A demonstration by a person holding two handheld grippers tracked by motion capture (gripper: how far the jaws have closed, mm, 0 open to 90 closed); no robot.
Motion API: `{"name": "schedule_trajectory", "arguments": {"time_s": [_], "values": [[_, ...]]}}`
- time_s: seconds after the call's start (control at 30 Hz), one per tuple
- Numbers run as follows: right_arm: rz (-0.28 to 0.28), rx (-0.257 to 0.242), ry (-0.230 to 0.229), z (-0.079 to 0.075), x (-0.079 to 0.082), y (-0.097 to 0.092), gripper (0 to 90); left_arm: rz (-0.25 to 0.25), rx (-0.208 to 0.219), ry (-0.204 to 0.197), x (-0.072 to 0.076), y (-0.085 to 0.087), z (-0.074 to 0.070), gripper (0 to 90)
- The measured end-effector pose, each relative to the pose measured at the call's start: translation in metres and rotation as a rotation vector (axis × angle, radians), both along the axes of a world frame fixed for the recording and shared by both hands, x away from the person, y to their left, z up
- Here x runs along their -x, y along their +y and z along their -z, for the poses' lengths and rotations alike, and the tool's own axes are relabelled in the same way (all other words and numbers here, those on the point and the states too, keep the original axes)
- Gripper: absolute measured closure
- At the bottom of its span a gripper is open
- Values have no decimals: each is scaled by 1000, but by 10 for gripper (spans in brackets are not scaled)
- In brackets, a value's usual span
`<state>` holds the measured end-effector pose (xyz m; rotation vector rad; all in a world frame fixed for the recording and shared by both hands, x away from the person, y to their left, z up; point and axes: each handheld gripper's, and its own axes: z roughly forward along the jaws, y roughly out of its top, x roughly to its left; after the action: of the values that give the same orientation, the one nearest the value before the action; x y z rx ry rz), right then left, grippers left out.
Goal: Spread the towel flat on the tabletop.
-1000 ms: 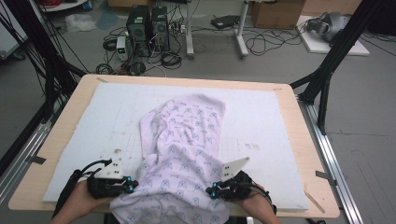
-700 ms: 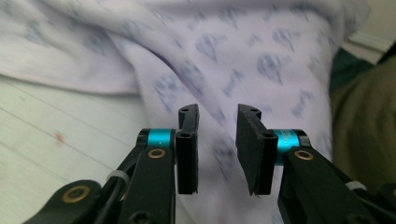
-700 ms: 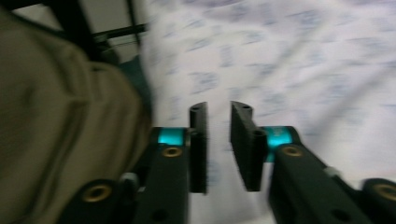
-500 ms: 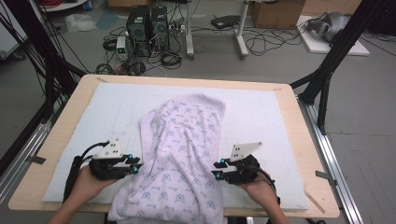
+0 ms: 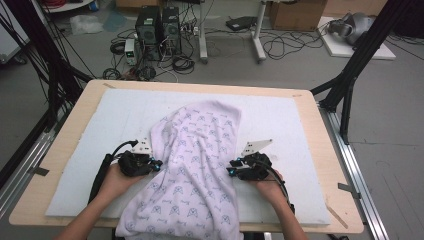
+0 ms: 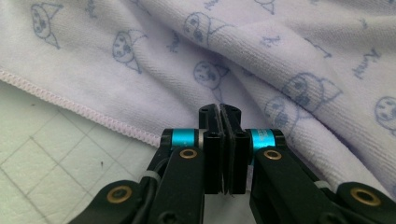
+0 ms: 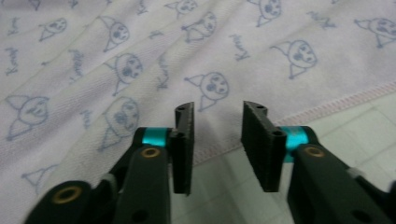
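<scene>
**Grippers moved up the towel's edges**

Since the earlier frames we had brought both grippers up from the bottom of the high view. The pale lilac terry towel with cat-face print (image 5: 195,165) lay rumpled mid-frame on the white foam mat (image 5: 300,125). Our left gripper (image 6: 219,114) was clenched on nothing at the hem; our right gripper (image 7: 217,123), jaws just narrowing, stood released over the hem. We judged regrasping in hand: next, pinch both edges and spread.

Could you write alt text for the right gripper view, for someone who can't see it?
A black gripper with open jaws points at the stitched edge of a lavender towel printed with small cat faces. Nothing sits between the jaws; below the hem lies a white gridded mat.
</scene>
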<state>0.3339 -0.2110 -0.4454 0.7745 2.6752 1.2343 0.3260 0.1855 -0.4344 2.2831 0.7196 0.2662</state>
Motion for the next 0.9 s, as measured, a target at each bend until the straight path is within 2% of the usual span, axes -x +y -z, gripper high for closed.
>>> {"name": "schedule_trajectory", "arguments": {"time_s": [0.1,0.23,0.27,0.37,0.43,0.5,0.53,0.57,0.6,0.63,0.67,0.73,0.83,0.87,0.9], "values": [[15,0,6,1,-2,-3,807,-26,-8,-7,-1,10,-2,882],[-2,-17,14,1,-5,-5,898,-79,-29,-54,-4,29,-11,882],[-3,-11,13,0,-6,-5,898,-97,-30,-68,-5,33,-14,882],[15,34,-29,-6,-5,-5,899,-148,-21,-98,-11,43,-21,882],[41,12,-33,-9,-7,-10,899,-192,-31,-119,-15,48,-22,882],[64,-1,-30,-10,-10,-14,899,-210,-22,-99,-18,51,-21,877],[68,-7,-26,-11,-10,-16,898,-211,-21,-95,-18,51,-20,856],[63,-18,-25,-11,-10,-16,895,-208,-9,-93,-17,52,-21,797],[49,-28,-18,-12,-9,-15,869,-183,13,-90,-15,52,-22,741],[33,-38,-12,-12,-8,-14,787,-165,38,-91,-12,52,-24,678],[27,-31,-13,-11,-6,-11,731,-150,45,-97,-8,51,-26,639],[-1,-25,3,-10,-3,-5,614,-102,60,-87,0,49,-27,594],[-14,39,-13,-7,-1,4,570,-67,14,-62,7,45,-17,588],[-14,56,-9,-5,-1,7,571,-62,1,-48,7,45,-12,594],[-11,53,-25,-3,-1,9,609,-54,-14,-29,6,45,-6,623]]}}
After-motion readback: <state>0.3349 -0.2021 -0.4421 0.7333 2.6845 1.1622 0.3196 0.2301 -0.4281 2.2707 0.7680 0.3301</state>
